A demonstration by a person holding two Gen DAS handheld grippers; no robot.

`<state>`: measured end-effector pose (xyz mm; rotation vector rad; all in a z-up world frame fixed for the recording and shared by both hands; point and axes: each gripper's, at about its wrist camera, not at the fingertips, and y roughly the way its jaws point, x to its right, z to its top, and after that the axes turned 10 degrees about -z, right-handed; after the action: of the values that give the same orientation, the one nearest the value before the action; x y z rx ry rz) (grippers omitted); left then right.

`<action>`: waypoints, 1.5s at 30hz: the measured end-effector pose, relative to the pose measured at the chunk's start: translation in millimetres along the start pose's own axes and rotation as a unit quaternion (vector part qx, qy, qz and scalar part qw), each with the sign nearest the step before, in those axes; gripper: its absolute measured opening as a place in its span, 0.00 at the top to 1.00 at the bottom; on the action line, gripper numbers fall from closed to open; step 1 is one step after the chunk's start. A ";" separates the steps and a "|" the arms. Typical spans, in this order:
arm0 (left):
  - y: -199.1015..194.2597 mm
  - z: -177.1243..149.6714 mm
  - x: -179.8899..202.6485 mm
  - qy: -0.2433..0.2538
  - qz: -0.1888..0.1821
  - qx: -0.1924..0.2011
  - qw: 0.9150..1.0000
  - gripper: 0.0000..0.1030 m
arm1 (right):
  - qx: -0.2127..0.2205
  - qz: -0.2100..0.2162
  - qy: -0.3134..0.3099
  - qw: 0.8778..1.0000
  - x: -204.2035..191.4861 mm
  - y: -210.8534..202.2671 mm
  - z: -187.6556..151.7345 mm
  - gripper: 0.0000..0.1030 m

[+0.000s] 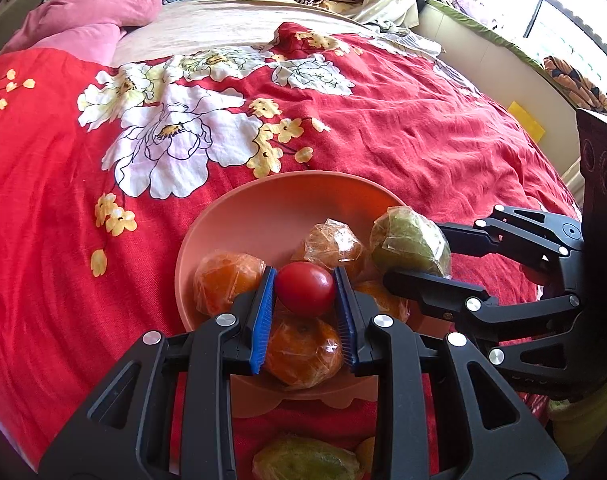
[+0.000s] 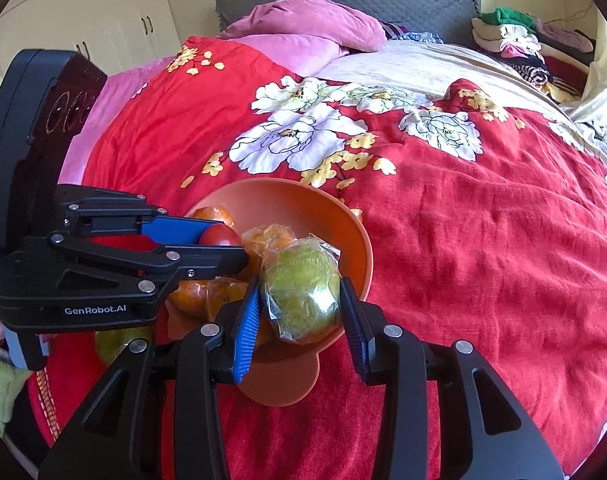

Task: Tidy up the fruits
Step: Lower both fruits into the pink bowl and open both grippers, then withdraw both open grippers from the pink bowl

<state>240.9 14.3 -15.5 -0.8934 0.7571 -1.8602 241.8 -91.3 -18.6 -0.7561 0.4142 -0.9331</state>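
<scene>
Left wrist view shows the left gripper [image 1: 305, 292] clamped on a small red tomato [image 1: 305, 287], held just above the fruits in the pink bowl [image 1: 239, 216]. Several oranges wrapped in plastic [image 1: 227, 282] lie already in this bowl, so I judge the task is well advanced. The right gripper [image 2: 301, 308] has its pads closed on a wrapped green fruit [image 2: 301, 300], which hangs over the near rim of the bowl. Both fruits are not yet released. One more green fruit [image 1: 307, 460] lies on the red bedspread [image 1: 423, 140] in front of the bowl, beside something yellow that I cannot identify because it is mostly hidden.

The two grippers are very near one another over the bowl, so they may collide when lowering. The bowl stands on soft bedding and is rather full; a fruit could roll out. Pink pillows [image 2: 303, 24] and folded clothes [image 2: 515, 36] are well apart.
</scene>
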 end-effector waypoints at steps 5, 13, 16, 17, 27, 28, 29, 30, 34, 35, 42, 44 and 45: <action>0.7 0.0 0.2 0.000 0.000 0.000 1.000 0.79 | 0.008 -0.001 -0.003 1.000 -0.3 -3.9 -2.7 0.58; 0.5 0.1 -0.5 -0.001 0.002 0.000 1.000 0.79 | 0.016 -0.014 0.017 1.000 13.9 -12.7 -6.0 0.48; 0.0 0.4 -0.2 -0.002 0.004 -0.001 1.000 0.79 | 0.019 -0.017 0.024 0.999 18.8 -15.3 -6.7 0.45; 0.1 0.3 -0.2 -0.002 0.005 -0.001 1.000 0.79 | 0.019 -0.017 0.025 0.999 19.6 -15.5 -7.2 0.44; -1.2 1.1 3.6 -0.004 0.004 0.004 1.000 0.67 | 0.022 -0.024 0.040 0.999 27.7 -21.5 -11.9 0.36; -1.5 0.9 4.6 -0.002 0.006 0.004 1.000 0.67 | 0.023 -0.023 0.039 0.999 27.7 -22.1 -12.2 0.36; -2.0 0.9 5.6 -0.001 0.008 0.004 1.000 0.66 | 0.023 -0.022 0.039 0.999 27.5 -22.8 -12.4 0.36; -3.0 0.6 6.2 -0.001 0.008 0.005 1.000 0.65 | 0.023 -0.023 0.039 0.999 27.3 -23.3 -12.6 0.34; -6.9 -0.8 9.2 -0.001 0.009 0.009 1.000 0.60 | 0.026 -0.023 0.040 0.999 27.9 -25.9 -14.1 0.29; -8.4 -1.6 10.1 0.000 0.010 0.011 1.000 0.59 | 0.027 -0.023 0.041 0.999 28.0 -26.4 -14.4 0.29; -22.4 -6.2 13.5 -0.002 0.011 0.027 1.000 0.43 | 0.034 -0.027 0.046 0.998 30.7 -32.5 -16.0 0.23; -27.7 -7.3 14.7 -0.003 0.013 0.035 0.999 0.38 | 0.036 -0.027 0.046 0.998 30.7 -35.0 -16.2 0.23; -30.4 -7.8 15.0 -0.004 0.014 0.039 0.999 0.34 | 0.038 -0.026 0.045 0.998 30.5 -36.3 -16.3 0.22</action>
<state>215.5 13.8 8.3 -0.8370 0.6835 -1.8473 227.9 -136.8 -2.9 -0.6595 0.4373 -1.0300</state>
